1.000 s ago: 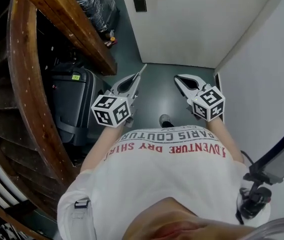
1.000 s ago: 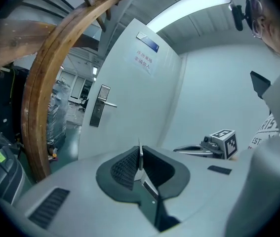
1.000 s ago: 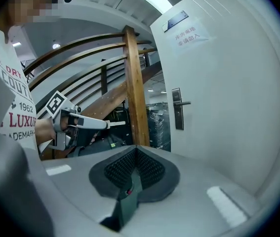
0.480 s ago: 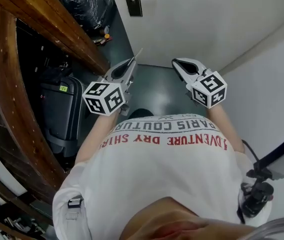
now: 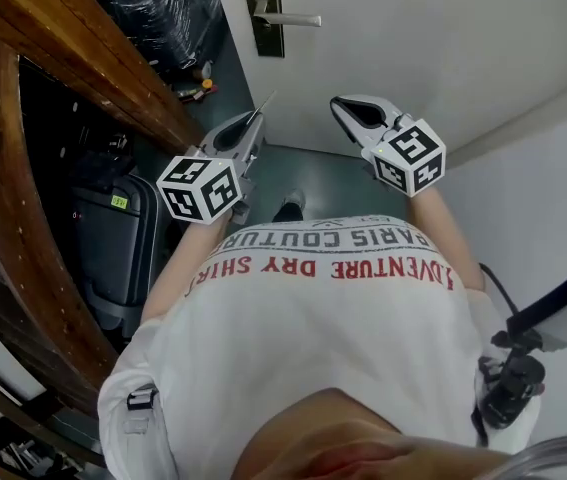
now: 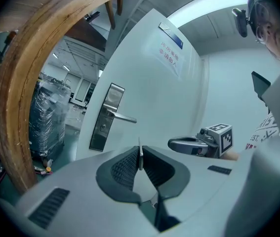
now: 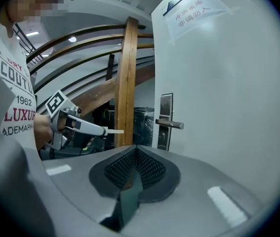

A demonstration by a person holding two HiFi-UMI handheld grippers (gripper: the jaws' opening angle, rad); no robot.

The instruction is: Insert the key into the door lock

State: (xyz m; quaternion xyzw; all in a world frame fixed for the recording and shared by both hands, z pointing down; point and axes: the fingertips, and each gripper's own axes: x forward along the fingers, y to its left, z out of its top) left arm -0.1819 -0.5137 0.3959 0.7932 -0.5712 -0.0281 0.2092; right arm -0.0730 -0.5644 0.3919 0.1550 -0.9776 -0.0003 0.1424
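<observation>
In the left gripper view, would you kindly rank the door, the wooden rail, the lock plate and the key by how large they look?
1. door
2. wooden rail, though it is nearer the camera
3. lock plate
4. key, a thin sliver seen edge-on

The lock plate (image 5: 263, 38) runs off the head view's top edge.

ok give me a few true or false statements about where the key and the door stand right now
The left hand-held gripper is shut on the key. True.
The key is already inserted. False: it is in the air, apart from the door lock.
The right hand-held gripper holds a second key. False: its jaws are together with nothing between them.
The door has a lever handle on a metal plate. True.
</observation>
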